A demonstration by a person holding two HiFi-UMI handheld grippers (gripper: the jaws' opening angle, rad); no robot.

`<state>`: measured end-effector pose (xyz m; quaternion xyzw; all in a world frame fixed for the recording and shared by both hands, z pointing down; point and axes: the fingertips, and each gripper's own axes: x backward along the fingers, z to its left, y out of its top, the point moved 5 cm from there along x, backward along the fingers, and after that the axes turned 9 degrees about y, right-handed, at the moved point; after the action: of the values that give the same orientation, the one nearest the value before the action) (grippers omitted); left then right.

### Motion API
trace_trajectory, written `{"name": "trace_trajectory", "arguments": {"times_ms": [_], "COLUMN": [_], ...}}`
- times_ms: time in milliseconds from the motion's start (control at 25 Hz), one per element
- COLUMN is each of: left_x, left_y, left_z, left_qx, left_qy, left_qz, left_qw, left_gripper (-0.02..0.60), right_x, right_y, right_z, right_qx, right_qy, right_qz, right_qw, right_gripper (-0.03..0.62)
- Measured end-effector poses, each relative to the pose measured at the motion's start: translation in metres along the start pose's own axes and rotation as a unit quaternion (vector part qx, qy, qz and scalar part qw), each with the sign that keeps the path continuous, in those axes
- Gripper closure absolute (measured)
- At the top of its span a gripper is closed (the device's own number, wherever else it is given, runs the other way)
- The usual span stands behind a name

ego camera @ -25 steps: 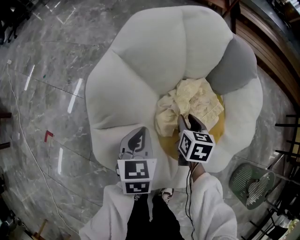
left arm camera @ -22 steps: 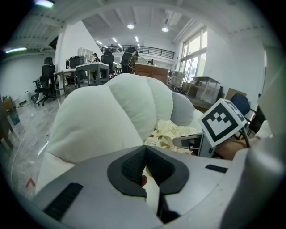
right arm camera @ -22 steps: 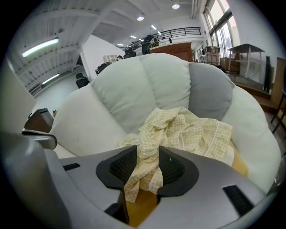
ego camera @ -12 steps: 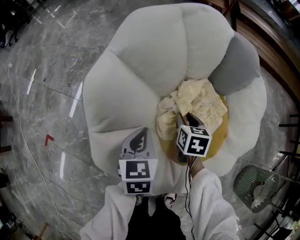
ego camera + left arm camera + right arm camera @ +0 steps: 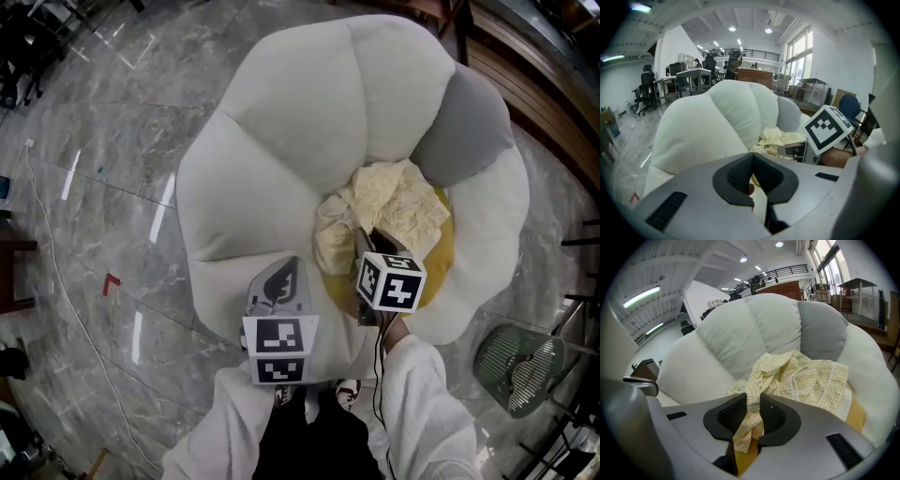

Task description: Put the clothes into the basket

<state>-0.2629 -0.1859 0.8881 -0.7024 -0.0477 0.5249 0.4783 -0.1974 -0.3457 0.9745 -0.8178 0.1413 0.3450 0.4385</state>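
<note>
Yellow checked cloth, a crumpled pale garment, lies on the mustard centre pad of a big flower-shaped floor cushion, right of the middle of my head view. White petals ring it, and one grey petal sits at the upper right.

My right gripper reaches down onto the near edge of the garment. Its jaws have just been closing, and in the right gripper view a twisted fold of the checked fabric stands between the black pads, pinched there, with a loose tail hanging below them. The rest of the garment is spread on the cushion beyond.

My left gripper hovers over the near white petal, left of the right one and apart from the cloth. Its jaws meet at the tips with nothing between them.

Grey marble floor surrounds the cushion, and a round fan stands at the lower right.
</note>
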Motion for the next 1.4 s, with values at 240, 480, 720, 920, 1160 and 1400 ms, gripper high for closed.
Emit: {"name": "trace_trajectory", "arguments": {"times_ms": [240,480,720,920,1160,1400], "left_x": [0.049,0.094,0.124,0.169,0.223,0.274], "left_y": [0.017,0.062,0.092,0.111,0.154,0.199], "left_z": [-0.016,-0.027,-0.037,-0.036,-0.038,-0.048], "left_qx": [0.008,0.02,0.029,0.057,0.044,0.037], "left_qy": [-0.006,-0.008,-0.013,-0.007,-0.019,-0.064], "left_qz": [0.027,0.021,0.024,0.038,0.025,0.008], "left_qw": [0.9996,0.9995,0.9992,0.9976,0.9985,0.9973], "left_gripper": [0.583,0.583,0.583,0.583,0.583,0.583], "right_x": [0.071,0.14,0.194,0.254,0.32,0.378], "right_y": [0.02,0.057,0.075,0.072,0.099,0.14], "right_z": [0.02,0.04,0.053,0.068,0.106,0.134], "right_qx": [-0.003,-0.013,-0.037,-0.101,-0.081,-0.105], "right_qy": [0.012,0.018,0.02,0.018,0.001,-0.019], "right_qz": [-0.002,-0.018,-0.042,-0.06,-0.071,-0.104], "right_qw": [1.0,1.0,0.998,0.993,0.994,0.989], "right_gripper": [0.506,0.508,0.534,0.538,0.54,0.54]}}
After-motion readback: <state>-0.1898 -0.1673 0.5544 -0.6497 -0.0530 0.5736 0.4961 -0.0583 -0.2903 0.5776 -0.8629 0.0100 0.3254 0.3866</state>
